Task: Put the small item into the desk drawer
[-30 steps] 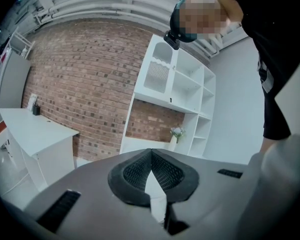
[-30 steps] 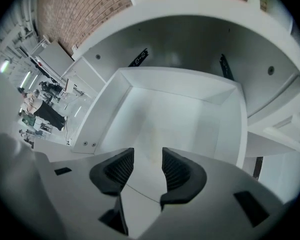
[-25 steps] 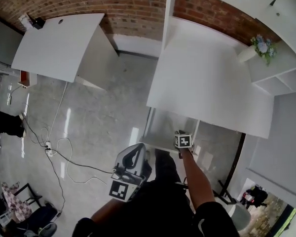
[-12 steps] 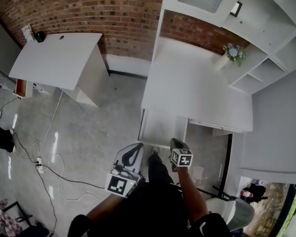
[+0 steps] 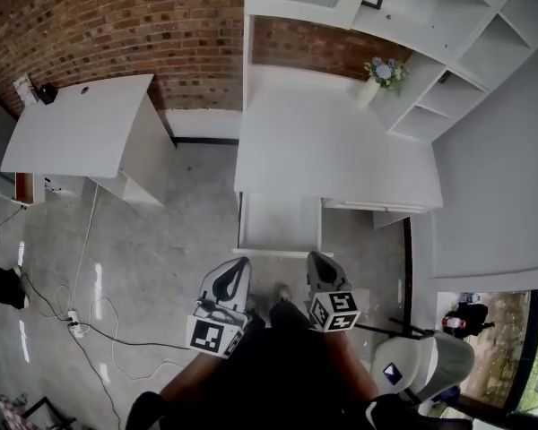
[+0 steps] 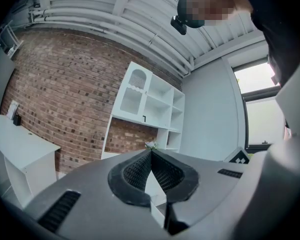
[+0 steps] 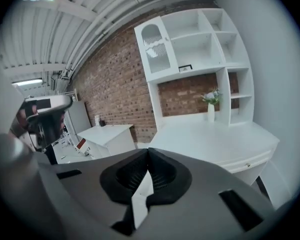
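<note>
left claw (image 5: 240, 262) pressed together, nothing in it. right claw (image 5: 316, 260) same, shut and empty. both low, close to my body. just ahead, drawer (image 5: 280, 222) stands open under the white surface (image 5: 332, 159). small item: can't make it out in any view.

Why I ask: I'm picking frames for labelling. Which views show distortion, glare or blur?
Head view: fisheye bows the edges of the wide white desk, and light streaks glare on the glossy grey floor. Left gripper view: the tall window is washed out bright. Right gripper view: dark vignetted corners, and a visibly curved white shelving unit.
</note>
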`<state>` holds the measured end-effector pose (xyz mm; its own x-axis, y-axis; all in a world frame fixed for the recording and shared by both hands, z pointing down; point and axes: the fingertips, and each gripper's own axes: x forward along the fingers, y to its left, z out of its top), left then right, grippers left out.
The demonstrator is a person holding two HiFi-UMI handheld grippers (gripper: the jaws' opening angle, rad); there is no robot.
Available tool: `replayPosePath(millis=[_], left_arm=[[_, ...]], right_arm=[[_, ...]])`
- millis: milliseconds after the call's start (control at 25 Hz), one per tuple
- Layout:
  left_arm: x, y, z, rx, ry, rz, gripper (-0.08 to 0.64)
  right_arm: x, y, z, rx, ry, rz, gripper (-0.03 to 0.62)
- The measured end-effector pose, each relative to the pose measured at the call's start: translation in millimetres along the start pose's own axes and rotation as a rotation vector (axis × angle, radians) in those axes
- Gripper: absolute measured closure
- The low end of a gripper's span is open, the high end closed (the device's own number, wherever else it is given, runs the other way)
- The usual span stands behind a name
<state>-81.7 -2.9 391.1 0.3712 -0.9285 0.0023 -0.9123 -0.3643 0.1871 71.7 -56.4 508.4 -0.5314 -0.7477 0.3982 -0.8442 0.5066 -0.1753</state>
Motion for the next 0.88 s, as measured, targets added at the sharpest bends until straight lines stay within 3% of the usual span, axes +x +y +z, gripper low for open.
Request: replayPosePath(millis=[200, 440, 880], left_arm=[[12, -14, 5, 0.008, 0.001, -0.013, 0.537], [31, -26, 3, 0.033, 0.011, -0.012, 0.537], [43, -40, -2, 0.039, 0.015, 0.016, 0.537]], right_arm=[[-35, 1, 39, -0.058, -0.090, -0.009, 0.578], [-60, -3, 67, -0.051, -0.175, 0.013, 0.578], [-60, -23, 72, -0.080, -0.169, 0.027, 0.578]])
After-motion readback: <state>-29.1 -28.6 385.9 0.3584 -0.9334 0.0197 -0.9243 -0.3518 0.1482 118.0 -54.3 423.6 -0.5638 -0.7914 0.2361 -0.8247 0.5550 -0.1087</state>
